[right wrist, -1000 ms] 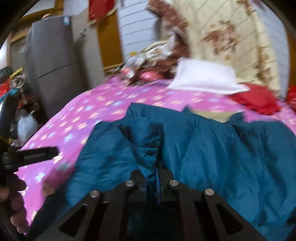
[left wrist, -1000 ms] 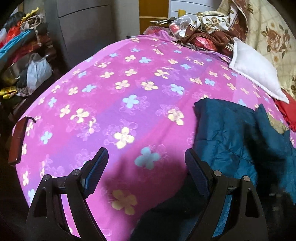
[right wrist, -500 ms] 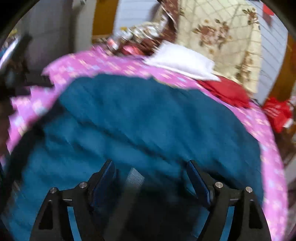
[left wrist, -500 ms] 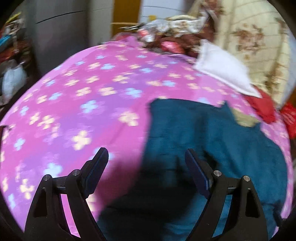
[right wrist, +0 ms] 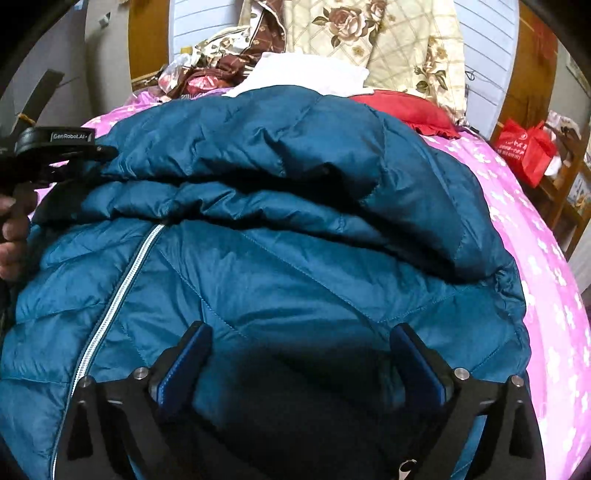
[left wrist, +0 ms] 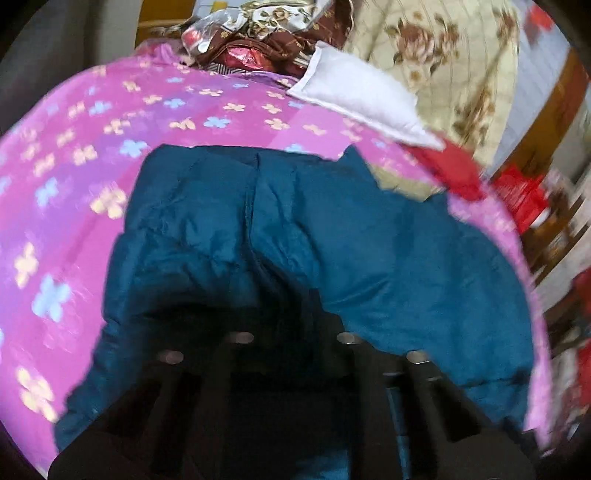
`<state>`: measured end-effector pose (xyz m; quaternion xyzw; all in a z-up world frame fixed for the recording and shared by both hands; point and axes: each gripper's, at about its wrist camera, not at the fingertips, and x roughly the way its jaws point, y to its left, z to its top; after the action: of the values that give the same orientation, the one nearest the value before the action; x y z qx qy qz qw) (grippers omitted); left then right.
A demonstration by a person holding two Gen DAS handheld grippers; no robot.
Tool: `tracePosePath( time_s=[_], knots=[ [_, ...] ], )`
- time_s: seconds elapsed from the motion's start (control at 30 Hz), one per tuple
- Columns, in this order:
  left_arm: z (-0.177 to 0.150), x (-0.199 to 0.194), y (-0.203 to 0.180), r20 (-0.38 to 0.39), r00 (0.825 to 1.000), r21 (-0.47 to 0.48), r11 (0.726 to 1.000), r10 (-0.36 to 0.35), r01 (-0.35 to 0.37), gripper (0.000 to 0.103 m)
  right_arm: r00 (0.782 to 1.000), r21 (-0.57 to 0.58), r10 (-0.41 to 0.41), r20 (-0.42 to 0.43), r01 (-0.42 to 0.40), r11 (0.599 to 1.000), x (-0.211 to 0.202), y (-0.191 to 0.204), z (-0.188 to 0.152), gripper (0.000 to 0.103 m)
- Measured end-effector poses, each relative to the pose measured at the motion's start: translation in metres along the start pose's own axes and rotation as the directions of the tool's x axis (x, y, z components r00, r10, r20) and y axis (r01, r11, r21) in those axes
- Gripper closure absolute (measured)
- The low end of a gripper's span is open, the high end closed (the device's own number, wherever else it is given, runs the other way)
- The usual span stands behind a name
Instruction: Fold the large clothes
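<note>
A large teal quilted jacket (right wrist: pixel 295 229) with a silver zipper (right wrist: pixel 122 280) lies on the pink flowered bedsheet (left wrist: pixel 74 155). In the left wrist view the jacket (left wrist: pixel 332 229) bunches up over my left gripper (left wrist: pixel 291 317); the jaws stand close together with a fold of jacket fabric between them, and the fingertips are hidden by it. That gripper also shows at the jacket's left edge in the right wrist view (right wrist: pixel 99 149). My right gripper (right wrist: pixel 299 354) is open and empty, its blue pads just above the jacket's front.
A white pillow (left wrist: pixel 354 92), a red cloth (right wrist: pixel 402 107) and a heap of patterned bedding (left wrist: pixel 266 33) lie at the head of the bed. A red bag (right wrist: pixel 524 147) sits beside the bed on the right. A floral quilt (right wrist: pixel 388 40) hangs behind.
My right gripper let go of the jacket fold and opened above the jacket. My left gripper moved right from the bare sheet onto the jacket and closed on its fabric.
</note>
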<state>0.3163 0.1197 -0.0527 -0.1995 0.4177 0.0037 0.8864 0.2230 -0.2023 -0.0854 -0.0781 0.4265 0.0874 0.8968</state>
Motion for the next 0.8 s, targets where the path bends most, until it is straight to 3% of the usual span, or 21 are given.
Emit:
tracePosePath(
  time_s=[0.17,0.23,0.33,0.4,0.47,0.53,0.63,0.73,0.77,0.8],
  knots=[
    [0.007,-0.052,0.003,0.136,0.989,-0.052,0.997,-0.053,0.06,0.094,1.0,0.027,0.017,-0.017,-0.016,0.999,0.005,-0.007,0.004,0.0],
    [0.008,-0.063,0.011,0.161,0.986,-0.078,0.996,-0.041,0.054,0.094,1.0,0.026,0.016,-0.018,-0.016,1.0,0.005,-0.008,0.004,0.0],
    [0.003,-0.057,0.027,0.12,0.992,-0.138,0.99,0.029,-0.012,0.094,1.0,0.025,0.018,-0.02,-0.017,1.0,0.006,-0.006,0.005,0.0],
    [-0.004,-0.041,0.037,0.041,0.996,-0.189,0.979,0.079,-0.069,0.094,1.0,0.027,0.021,-0.022,-0.021,0.999,0.007,-0.006,0.007,0.0],
    [-0.014,-0.028,0.038,-0.032,0.994,-0.191,0.976,0.103,-0.107,0.092,0.999,0.032,0.028,-0.025,-0.027,0.999,0.008,-0.008,0.008,0.0],
    [-0.016,-0.03,0.029,-0.029,0.987,-0.158,0.975,0.155,-0.158,0.086,0.999,0.039,0.035,-0.027,-0.034,0.999,0.009,-0.01,0.008,0.0],
    [-0.013,-0.059,0.017,0.093,0.95,-0.141,0.948,0.298,-0.284,0.071,0.999,0.041,0.038,-0.029,-0.037,0.998,0.01,-0.012,0.008,0.0],
    [-0.012,-0.094,0.019,0.251,0.883,-0.203,0.913,0.398,-0.353,0.066,0.999,0.039,0.032,-0.027,-0.031,0.999,0.01,-0.011,0.009,0.0],
    [-0.011,-0.1,0.018,0.286,0.876,-0.205,0.918,0.389,-0.341,0.065,0.999,0.038,0.029,-0.024,-0.028,0.999,0.009,-0.011,0.009,0.0],
    [-0.009,-0.1,0.014,0.302,0.88,-0.176,0.929,0.365,-0.325,0.064,1.0,0.042,0.024,-0.018,-0.023,0.999,0.007,-0.01,0.009,0.001]
  ],
)
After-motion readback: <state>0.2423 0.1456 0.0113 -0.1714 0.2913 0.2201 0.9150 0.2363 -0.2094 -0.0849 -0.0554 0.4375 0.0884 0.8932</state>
